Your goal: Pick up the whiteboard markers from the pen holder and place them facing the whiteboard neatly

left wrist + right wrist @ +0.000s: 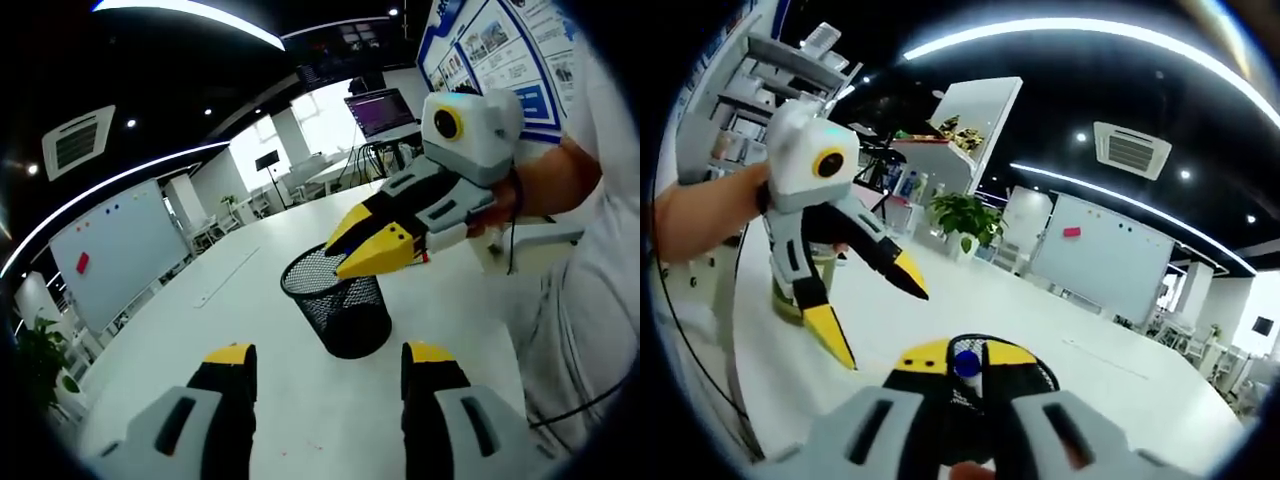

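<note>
The right gripper (pixel 970 362) is down at the mouth of the black mesh pen holder (pixel 338 305), its yellow-tipped jaws nearly together around the blue cap of a marker (pixel 966 363) that stands in the holder; it looks clenched on that cap, though the actual contact is hard to make out. The left gripper (pixel 330 365) hangs released with its jaws wide apart, the holder standing on the white table (pixel 300 420) just ahead of them and untouched by them.

The risk is in the lift. A hold on the cap alone is shallow, so the marker could slip free or the cap could pull off. The mesh holder looks light and nothing steadies it, so if the marker drags on the rim, the holder may tip or slide. The whiteboard (pixel 1102 258) stands well beyond the holder, across the table, so a loosely held marker could twist or drop on the way there.
</note>
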A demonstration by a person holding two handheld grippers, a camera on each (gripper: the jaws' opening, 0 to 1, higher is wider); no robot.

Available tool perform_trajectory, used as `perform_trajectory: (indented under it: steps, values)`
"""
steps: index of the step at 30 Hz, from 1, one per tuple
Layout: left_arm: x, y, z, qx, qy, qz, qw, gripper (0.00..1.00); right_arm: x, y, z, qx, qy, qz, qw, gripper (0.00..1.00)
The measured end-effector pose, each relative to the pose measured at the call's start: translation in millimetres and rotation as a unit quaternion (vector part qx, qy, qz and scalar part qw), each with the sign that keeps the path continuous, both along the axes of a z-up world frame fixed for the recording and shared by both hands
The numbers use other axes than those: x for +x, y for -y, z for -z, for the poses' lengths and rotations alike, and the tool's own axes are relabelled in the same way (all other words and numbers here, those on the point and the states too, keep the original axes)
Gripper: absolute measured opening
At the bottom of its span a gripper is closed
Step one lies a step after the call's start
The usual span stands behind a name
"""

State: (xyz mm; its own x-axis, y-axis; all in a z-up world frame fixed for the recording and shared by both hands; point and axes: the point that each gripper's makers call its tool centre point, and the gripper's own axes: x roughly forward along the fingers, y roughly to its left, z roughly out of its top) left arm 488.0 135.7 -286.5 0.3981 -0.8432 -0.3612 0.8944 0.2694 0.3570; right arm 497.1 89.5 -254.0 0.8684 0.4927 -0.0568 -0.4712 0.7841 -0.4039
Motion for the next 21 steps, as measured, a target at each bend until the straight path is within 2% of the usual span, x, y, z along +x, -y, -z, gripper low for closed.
perform_trajectory:
  steps: [9, 11, 14, 21]
  values:
    - [0.3, 0.0, -0.1, 0.000, 0.000, 0.000, 1.0000, 0.59, 0.1, -1.8, -0.3, -0.005, 0.001, -0.001, 1.0000, 0.11]
    - [0.2, 0.0, -0.2, 0.000, 0.000, 0.000, 1.0000, 0.59, 0.8, -0.1, -0.2, 0.022, -0.016, 0.005, 0.9996, 0.11]
    - [0.1, 0.0, -0.2, -0.001, 0.000, 0.000, 1.0000, 0.59, 2.8, 3.4, -1.4, 0.028, -0.018, 0.012, 0.9994, 0.11]
    - [0.1, -0.1, -0.2, -0.001, 0.000, -0.001, 1.0000, 0.59, 2.0, 6.3, -1.9, 0.021, -0.014, 0.017, 0.9995, 0.10]
